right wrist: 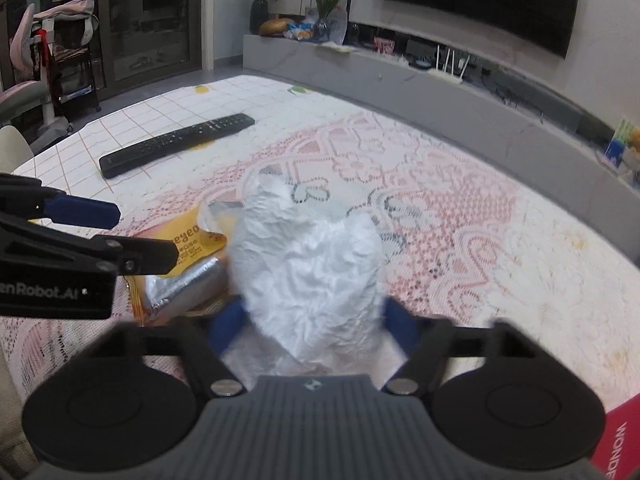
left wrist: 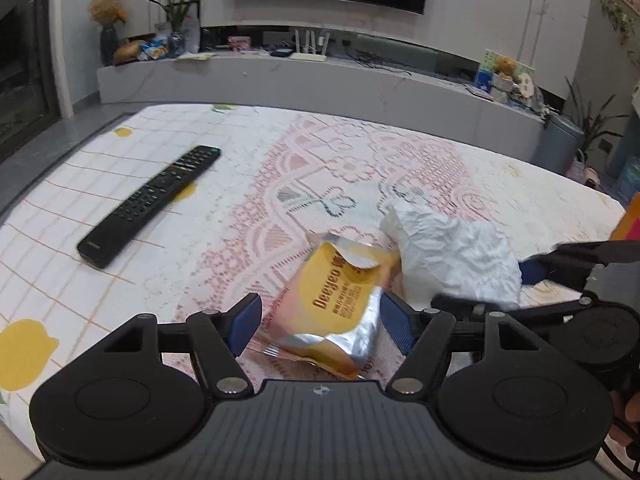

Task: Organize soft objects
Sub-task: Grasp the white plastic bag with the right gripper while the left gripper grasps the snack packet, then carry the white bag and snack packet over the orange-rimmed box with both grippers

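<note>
Left gripper (left wrist: 320, 326) wide open, straddling yellow wipes packet (left wrist: 340, 312) at lower centre, long axis running up-frame; pads clear of it. Right gripper (right wrist: 312, 330) part-closed around crumpled white bag (right wrist: 308, 272) at frame centre; contact unclear through blur. Bag touches packet's right edge on desk (left wrist: 400, 160).

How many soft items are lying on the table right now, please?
2: an orange-and-silver wrapper between the left tongs, and a crumpled white bag between the right tongs, just beside it. Others may be out of view.
</note>
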`<state>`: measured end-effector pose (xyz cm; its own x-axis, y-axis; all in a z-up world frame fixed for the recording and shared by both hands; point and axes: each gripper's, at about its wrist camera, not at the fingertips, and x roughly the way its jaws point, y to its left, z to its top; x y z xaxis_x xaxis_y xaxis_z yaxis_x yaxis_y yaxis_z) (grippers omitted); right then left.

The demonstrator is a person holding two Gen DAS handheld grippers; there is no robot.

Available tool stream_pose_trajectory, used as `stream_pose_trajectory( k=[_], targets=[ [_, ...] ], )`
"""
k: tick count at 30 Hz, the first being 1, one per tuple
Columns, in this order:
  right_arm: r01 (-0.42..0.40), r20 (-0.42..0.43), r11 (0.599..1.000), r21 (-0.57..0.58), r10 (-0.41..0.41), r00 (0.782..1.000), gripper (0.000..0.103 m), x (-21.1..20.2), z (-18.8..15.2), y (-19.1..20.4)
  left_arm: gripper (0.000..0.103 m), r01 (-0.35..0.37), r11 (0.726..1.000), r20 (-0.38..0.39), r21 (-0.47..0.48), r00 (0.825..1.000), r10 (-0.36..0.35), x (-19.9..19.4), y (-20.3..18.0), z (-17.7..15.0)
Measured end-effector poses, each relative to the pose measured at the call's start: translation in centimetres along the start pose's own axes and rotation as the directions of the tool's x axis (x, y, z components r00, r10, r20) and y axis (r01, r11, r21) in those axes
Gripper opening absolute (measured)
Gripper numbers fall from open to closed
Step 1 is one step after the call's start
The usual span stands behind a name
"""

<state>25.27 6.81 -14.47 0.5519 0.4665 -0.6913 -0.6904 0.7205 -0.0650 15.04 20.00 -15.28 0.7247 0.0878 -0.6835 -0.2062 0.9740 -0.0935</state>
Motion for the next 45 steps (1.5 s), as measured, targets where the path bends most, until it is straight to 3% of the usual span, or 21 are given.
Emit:
stream_pose_trajectory(
  k=[1, 3, 5, 10, 16, 24, 35, 45],
  targets=[
    [-0.015, -0.01, 1.0, 0.016, 0.016, 1.0, 0.033, 0.1, -0.1, -0.2, 0.08, 0.001, 1.0, -0.001, 0.015, 1.0, -0.001, 0.1, -0.2, 0.0],
    [-0.03, -0.018, 0.999, 0.045, 0.031, 0.999, 0.013, -0.1, -0.4, -0.8, 0.081, -0.001, 0.998, 0.005, 0.056, 1.0, 0.001, 0.3, -0.8, 0.0],
    [-0.024, -0.004, 0.998, 0.057, 0.024, 1.0, 0.009, -1.1, -0.8, -1.4, 0.086, -0.005, 0.995, 0.012, 0.096, 1.0, 0.004, 0.5, -1.3, -0.2],
    [0.041, -0.013, 0.99, 0.133, -0.039, 0.999, 0.009, -4.1, -2.1, -3.6, 0.087, -0.017, 0.987, 0.011, 0.163, 1.0, 0.015, 1.7, -2.0, -0.1],
    [0.054, -0.035, 0.978, 0.199, -0.048, 0.998, 0.009, -5.4, -4.2, -4.0, 0.087, -0.062, 0.961, -0.015, 0.269, 0.998, 0.069, 3.7, -3.0, -0.1],
    [0.068, -0.058, 0.981, 0.18, -0.058, 0.997, 0.009, -4.2, -4.6, -3.0, 0.086, -0.094, 0.96, -0.04, 0.262, 0.993, 0.108, 5.1, -2.7, -0.1],
    [0.065, -0.065, 0.983, 0.173, -0.055, 0.996, 0.009, -3.9, -4.9, -2.9, 0.058, -0.071, 0.973, -0.062, 0.219, 0.994, 0.086, 5.6, -1.9, 0.1],
    [0.077, -0.072, 0.985, 0.155, -0.066, 0.995, 0.009, -3.8, -4.6, -2.6, 0.05, -0.075, 0.976, -0.047, 0.204, 0.995, 0.086, 5.2, -1.8, 0.3]
  ],
)
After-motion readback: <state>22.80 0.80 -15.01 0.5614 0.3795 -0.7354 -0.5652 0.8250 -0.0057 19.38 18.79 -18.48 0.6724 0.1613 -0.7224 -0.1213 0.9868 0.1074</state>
